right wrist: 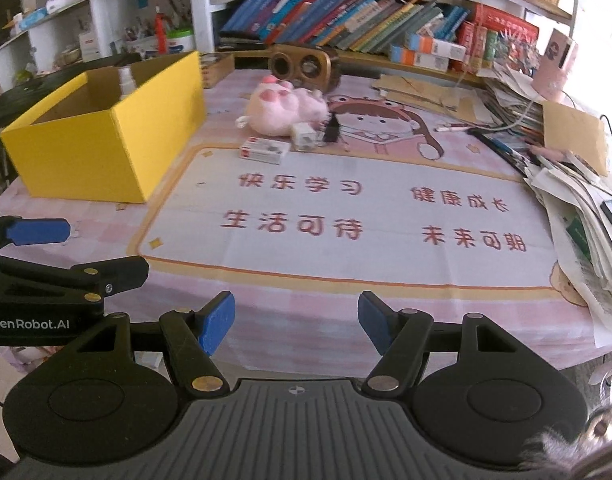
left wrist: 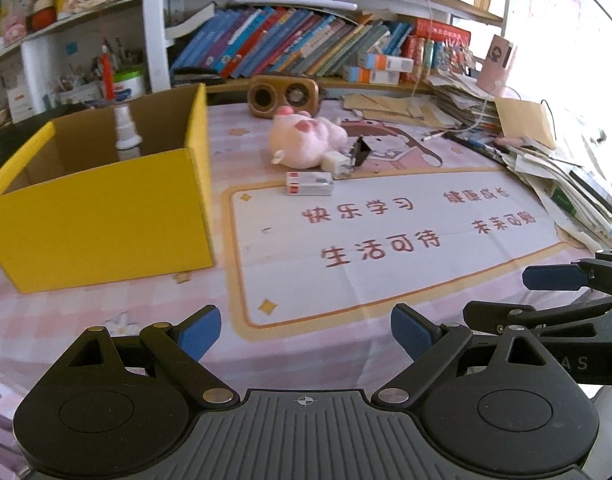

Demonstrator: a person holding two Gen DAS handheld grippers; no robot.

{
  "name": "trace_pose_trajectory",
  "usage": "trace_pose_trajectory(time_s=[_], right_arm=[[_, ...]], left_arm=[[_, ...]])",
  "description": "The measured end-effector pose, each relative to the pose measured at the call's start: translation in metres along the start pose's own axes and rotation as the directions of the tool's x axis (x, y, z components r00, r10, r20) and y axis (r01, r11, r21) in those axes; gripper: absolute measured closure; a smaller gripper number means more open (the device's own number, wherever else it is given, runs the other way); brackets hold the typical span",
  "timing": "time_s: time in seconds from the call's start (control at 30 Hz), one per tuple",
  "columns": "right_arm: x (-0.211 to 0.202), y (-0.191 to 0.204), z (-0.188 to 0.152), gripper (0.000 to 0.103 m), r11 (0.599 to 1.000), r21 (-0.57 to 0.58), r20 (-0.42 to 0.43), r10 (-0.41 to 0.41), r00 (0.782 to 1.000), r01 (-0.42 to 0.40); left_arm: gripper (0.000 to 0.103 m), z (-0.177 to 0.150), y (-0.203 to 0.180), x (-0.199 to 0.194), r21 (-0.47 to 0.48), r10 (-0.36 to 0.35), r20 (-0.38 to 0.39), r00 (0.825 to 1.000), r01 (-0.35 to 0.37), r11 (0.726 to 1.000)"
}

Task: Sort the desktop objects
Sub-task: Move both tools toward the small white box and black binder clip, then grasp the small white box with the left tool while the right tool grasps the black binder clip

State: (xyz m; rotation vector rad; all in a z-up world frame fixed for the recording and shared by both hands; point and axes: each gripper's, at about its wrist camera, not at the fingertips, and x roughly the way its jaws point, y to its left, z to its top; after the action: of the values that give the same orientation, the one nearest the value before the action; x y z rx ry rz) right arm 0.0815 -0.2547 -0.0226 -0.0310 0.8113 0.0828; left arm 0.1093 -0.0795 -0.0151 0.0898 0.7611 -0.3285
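Observation:
A yellow cardboard box (left wrist: 97, 216) (right wrist: 105, 136) stands open at the left of the desk, with a white bottle (left wrist: 125, 130) inside. A pink plush pig (left wrist: 301, 138) (right wrist: 283, 110) lies mid-desk. In front of it lie a small white-and-red carton (left wrist: 309, 184) (right wrist: 263, 150), a white charger block (left wrist: 340, 162) (right wrist: 303, 136) and a black binder clip (left wrist: 362, 150) (right wrist: 333, 130). My left gripper (left wrist: 306, 334) is open and empty over the near desk edge. My right gripper (right wrist: 295, 324) is open and empty beside it, well short of the objects.
A wooden speaker (left wrist: 282, 94) (right wrist: 299, 65) stands behind the pig. Piled papers and envelopes (left wrist: 554, 176) (right wrist: 578, 200) crowd the right side. Books (left wrist: 297, 46) fill the back shelf. A pink printed mat (right wrist: 346, 216) covers the desk.

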Motion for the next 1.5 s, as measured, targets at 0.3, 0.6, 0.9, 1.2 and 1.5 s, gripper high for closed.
trace_pose_trajectory(time_s=[0.3,0.6,0.9,1.2,1.5], right_arm=[[0.022,-0.045,0.018,0.037,1.0,0.012,-0.024,0.013,1.0,-0.012],[0.052,-0.085,0.046,0.036,0.998,-0.01,-0.028,0.056,0.998,-0.056],[0.086,-0.115,0.086,0.035,0.992,-0.019,0.005,0.122,0.992,-0.122],[0.127,-0.122,0.13,0.034,0.984,-0.046,0.042,0.175,0.984,-0.173],[0.168,-0.118,0.156,0.034,0.976,-0.097,0.033,0.199,0.979,-0.195]], left_arm=[[0.009,0.02,-0.028,0.029,-0.006,0.012,-0.023,1.0,-0.012,1.0],[0.009,0.044,-0.048,0.061,-0.058,0.071,-0.038,0.997,-0.073,0.996],[0.009,0.073,-0.057,0.089,-0.108,0.15,-0.014,0.989,-0.151,0.983],[0.009,0.09,-0.055,0.12,-0.153,0.195,-0.019,0.981,-0.196,0.969],[0.009,0.097,-0.048,0.143,-0.155,0.229,0.0,0.973,-0.226,0.962]])
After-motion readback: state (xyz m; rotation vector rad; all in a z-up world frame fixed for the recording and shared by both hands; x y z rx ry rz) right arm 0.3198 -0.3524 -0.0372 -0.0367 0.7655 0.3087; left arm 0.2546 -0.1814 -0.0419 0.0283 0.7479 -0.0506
